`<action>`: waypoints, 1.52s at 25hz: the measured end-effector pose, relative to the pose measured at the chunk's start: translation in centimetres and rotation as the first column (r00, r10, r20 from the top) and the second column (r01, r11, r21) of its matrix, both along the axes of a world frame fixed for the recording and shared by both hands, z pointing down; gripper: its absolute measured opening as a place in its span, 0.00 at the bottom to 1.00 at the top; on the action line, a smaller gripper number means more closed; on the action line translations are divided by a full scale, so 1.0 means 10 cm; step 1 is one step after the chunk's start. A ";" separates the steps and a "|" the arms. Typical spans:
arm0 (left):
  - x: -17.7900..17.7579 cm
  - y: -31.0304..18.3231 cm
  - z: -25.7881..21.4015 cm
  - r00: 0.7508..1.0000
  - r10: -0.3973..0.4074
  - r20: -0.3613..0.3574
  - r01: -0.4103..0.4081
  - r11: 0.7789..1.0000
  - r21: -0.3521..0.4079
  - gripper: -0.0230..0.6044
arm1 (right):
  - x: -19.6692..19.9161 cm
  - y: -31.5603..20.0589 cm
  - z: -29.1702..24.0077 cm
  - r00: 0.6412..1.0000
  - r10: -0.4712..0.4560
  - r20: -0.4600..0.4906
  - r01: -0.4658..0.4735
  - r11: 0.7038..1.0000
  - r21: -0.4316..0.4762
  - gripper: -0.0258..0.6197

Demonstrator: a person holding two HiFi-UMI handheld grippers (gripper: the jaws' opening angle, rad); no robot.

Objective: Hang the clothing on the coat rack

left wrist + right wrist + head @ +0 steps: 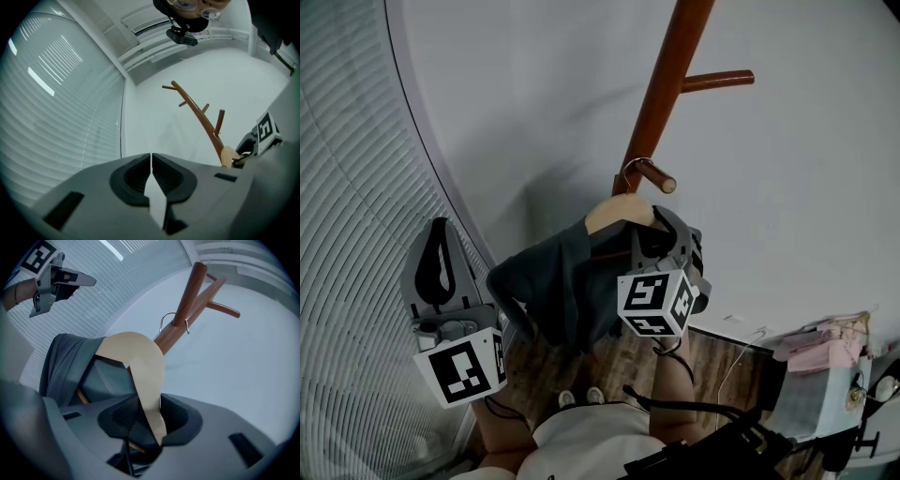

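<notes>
A brown wooden coat rack (661, 94) stands against the white wall. A pale wooden hanger (619, 214) carries a dark grey garment (548, 281). Its metal hook (633, 169) loops over the rack's lower peg (658, 176). My right gripper (661, 230) is shut on the hanger's right shoulder. In the right gripper view the hanger (136, 362) runs down between the jaws of that gripper (150, 408), and the hook (171, 319) wraps the rack (190, 291). My left gripper (441, 230) is held left of the garment, apart from it. Its jaws (151, 157) are shut with nothing between them.
Slatted window blinds (347, 234) fill the left side, next to the left gripper. An upper peg (717, 80) sticks out to the right. Pink and white clutter (825, 352) sits low at the right over a wood floor (722, 366).
</notes>
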State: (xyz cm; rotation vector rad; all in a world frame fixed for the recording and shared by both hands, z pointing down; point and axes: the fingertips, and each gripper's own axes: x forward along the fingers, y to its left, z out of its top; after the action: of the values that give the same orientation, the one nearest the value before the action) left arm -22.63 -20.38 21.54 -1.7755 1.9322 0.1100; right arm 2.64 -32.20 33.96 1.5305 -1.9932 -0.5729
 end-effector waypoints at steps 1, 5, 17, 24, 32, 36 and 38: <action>0.01 0.00 0.00 1.000 0.002 0.000 -0.002 1.000 0.000 0.08 | 0.00 0.00 0.00 1.000 -0.003 0.001 0.004 1.000 -0.001 0.27; 0.04 0.02 0.00 1.000 0.009 0.000 -0.009 1.000 0.000 0.08 | -0.02 0.04 -0.01 0.999 -0.027 0.029 0.027 1.000 0.003 0.27; 0.14 0.07 0.04 1.000 0.030 0.001 -0.030 0.999 -0.012 0.08 | -0.03 0.28 -0.08 0.998 -0.066 0.023 0.065 0.998 0.021 0.28; 0.23 0.12 0.05 0.999 0.046 0.005 -0.046 0.999 -0.013 0.08 | 0.11 0.41 -0.25 0.997 -0.037 0.062 0.030 0.993 0.112 0.18; 0.23 0.18 0.03 0.999 0.034 0.006 -0.034 0.999 -0.002 0.08 | 0.21 0.57 -0.61 0.993 -0.008 0.122 -0.025 0.964 0.266 0.07; 0.21 0.22 0.02 1.000 0.025 0.004 -0.025 1.000 0.002 0.08 | 0.21 0.62 -0.75 0.994 -0.007 0.112 -0.029 0.948 0.317 0.07; 0.21 0.21 0.03 1.000 0.022 0.005 -0.022 1.000 0.000 0.08 | 0.22 0.62 -0.77 0.993 -0.001 0.115 -0.037 0.945 0.326 0.07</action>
State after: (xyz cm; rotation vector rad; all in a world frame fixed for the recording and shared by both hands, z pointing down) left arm -20.52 -18.26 21.85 -1.7961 1.9091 0.1129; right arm 4.87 -25.98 26.24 1.8116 -2.0418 -0.8622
